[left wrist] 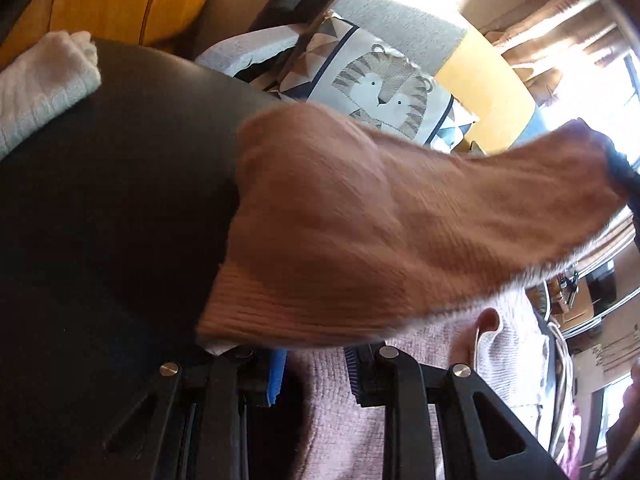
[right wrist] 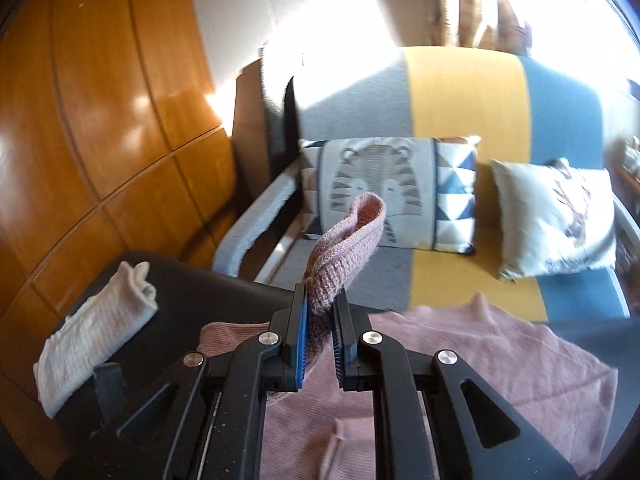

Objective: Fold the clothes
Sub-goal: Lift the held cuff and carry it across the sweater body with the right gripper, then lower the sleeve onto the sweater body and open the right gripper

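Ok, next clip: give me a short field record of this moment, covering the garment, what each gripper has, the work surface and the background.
garment: pink knit sweater, partly spread on the surface
right gripper: jaws shut on a ribbed edge of the sweater that loops up above the jaws
left gripper: jaws shut on a fold of the same sweater, lifted and blurred
surface: black table
already folded: white knit garment at the table's left edge
background: striped sofa with tiger cushion and a white cushion
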`<state>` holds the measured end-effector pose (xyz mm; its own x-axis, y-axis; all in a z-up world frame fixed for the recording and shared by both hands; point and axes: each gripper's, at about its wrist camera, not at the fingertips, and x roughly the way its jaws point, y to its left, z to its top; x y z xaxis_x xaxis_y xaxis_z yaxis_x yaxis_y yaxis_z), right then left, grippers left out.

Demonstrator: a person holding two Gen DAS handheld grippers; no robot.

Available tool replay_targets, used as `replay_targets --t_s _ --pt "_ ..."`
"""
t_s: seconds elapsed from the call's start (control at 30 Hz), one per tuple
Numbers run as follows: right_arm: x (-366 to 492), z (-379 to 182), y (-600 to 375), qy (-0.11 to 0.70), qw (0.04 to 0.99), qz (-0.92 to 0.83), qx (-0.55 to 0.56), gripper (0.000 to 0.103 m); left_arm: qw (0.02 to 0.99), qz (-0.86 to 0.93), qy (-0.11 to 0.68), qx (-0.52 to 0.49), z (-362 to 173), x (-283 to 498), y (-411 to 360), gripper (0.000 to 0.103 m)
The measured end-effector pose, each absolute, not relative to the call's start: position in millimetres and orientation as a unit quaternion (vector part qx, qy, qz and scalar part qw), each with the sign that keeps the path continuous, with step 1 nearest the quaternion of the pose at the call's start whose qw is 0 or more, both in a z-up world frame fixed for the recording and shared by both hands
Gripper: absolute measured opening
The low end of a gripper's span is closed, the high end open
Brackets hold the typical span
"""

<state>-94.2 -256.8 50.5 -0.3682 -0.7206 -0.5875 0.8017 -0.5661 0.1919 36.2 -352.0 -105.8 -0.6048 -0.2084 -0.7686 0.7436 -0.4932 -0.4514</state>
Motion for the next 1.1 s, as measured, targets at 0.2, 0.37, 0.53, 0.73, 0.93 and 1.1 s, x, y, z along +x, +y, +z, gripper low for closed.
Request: replay_targets --t_s 0.2,0.37,0.53,0.73,0.93,1.1 --pt "-115.1 26.9 -199.4 0.049 0.411 -0.839 0.354 0.012 0.311 -0.804 0.363 0.353 -101.8 32.4 -343.9 0.025" --pt "-121.8 -1.2 -162.9 0.039 0.381 -0.841 0.383 0.012 0.319 -0.807 0.338 0.364 -101.2 23.4 -338.2 0.025" --pt "-118.7 -21.1 -126.9 -0.001 0.364 -0.84 0.402 0.012 0.322 -0.811 0.314 0.374 -100.9 14.3 -335.0 0.025" --pt "-109.5 -40.6 -85.5 -0.039 0.331 -0.845 0.418 0.012 0.317 -0.819 0.277 0.389 -100.4 10.0 -326.9 0.025" --pt "-110.0 -47.6 -65.3 -0.05 0.301 -0.853 0.424 0.012 0.299 -0.827 0.249 0.405 -95.6 5.0 -308.7 0.025" --pt "-116.9 -60.8 -61.4 -0.044 0.285 -0.847 0.446 0.012 0.309 -0.83 0.209 0.414 -97.3 -0.9 -298.7 0.025"
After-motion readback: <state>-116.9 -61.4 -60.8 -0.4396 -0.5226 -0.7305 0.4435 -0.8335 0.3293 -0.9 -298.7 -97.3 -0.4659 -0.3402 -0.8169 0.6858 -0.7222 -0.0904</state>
